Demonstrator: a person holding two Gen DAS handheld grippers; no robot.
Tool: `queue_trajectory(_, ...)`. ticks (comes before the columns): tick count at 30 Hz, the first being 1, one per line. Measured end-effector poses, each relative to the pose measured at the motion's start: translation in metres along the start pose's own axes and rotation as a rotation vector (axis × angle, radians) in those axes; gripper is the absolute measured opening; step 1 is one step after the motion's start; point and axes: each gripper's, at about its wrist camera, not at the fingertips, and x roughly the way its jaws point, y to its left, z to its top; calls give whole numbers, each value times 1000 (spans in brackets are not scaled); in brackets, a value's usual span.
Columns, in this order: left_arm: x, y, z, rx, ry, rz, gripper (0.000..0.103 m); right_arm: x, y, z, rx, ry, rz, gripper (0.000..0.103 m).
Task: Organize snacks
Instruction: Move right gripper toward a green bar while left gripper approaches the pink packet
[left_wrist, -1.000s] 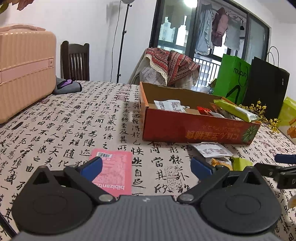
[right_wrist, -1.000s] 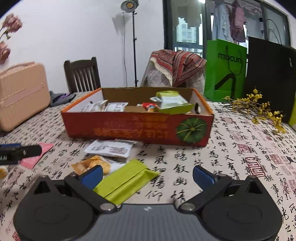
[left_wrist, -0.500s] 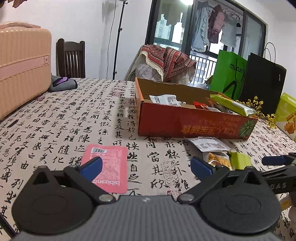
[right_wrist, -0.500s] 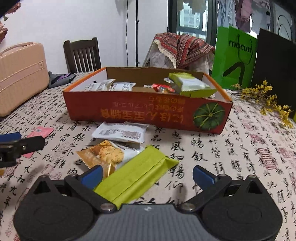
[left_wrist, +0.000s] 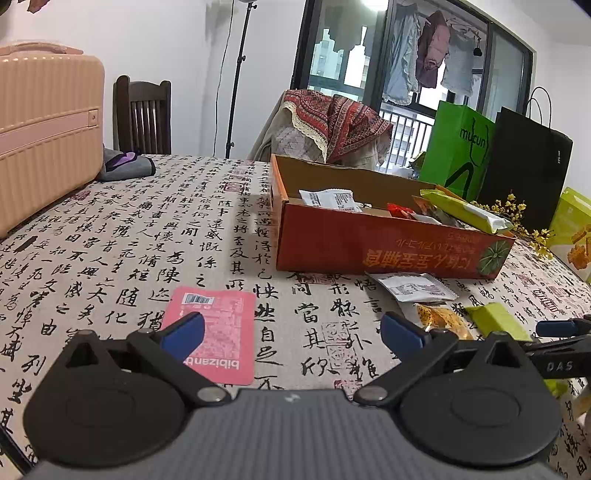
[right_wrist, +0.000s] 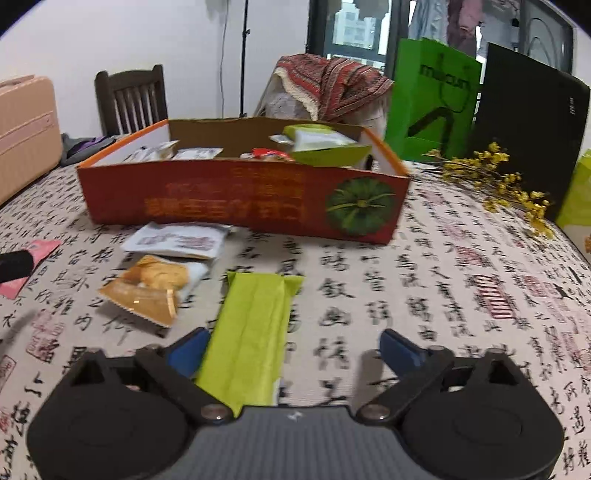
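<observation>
Pink "bibizan" packet (left_wrist: 218, 328) under wide-apart left gripper (left_wrist: 291, 332); right gripper (right_wrist: 291, 350), narrowing, unclamped, astride green packet (right_wrist: 251, 332).

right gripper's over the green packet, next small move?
Probably finish closing the right gripper, whose jaws have just been closing, on the green packet. The packet lies flat between the fingers, beside the left one, with a gap to the right one, so nothing is gripped yet. The red box sits just beyond.

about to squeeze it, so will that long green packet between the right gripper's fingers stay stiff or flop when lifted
The green packet looks like thin creased film, so it will probably sag at its far end. It seems light. The right gripper, jaws just narrowing but not yet pressing, may slip on the smooth wrapper.
</observation>
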Motion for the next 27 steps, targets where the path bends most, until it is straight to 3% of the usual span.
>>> queue_trajectory(2,0,0,0,-1,-1,4,103,-4,-4,-3,5,-11,50,59)
queue_trajectory(5,-2,-1,1,0,-8,17,103,-8,-1,-4,-9,-25,74,38)
queue_trajectory(10,-8,1,8,5,-22,49,103,-11,1,-7,-9,-46,65,35)
queue_trajectory(16,-9,16,20,13,-15,142,103,-19,-12,-10,43,-87,63,34)
queue_trajectory(21,4,30,23,30,67,230,103,-25,-20,-9,68,-119,71,34)
queue_trajectory(27,21,38,21,36,136,216,103,-30,-24,-8,82,-138,75,34)
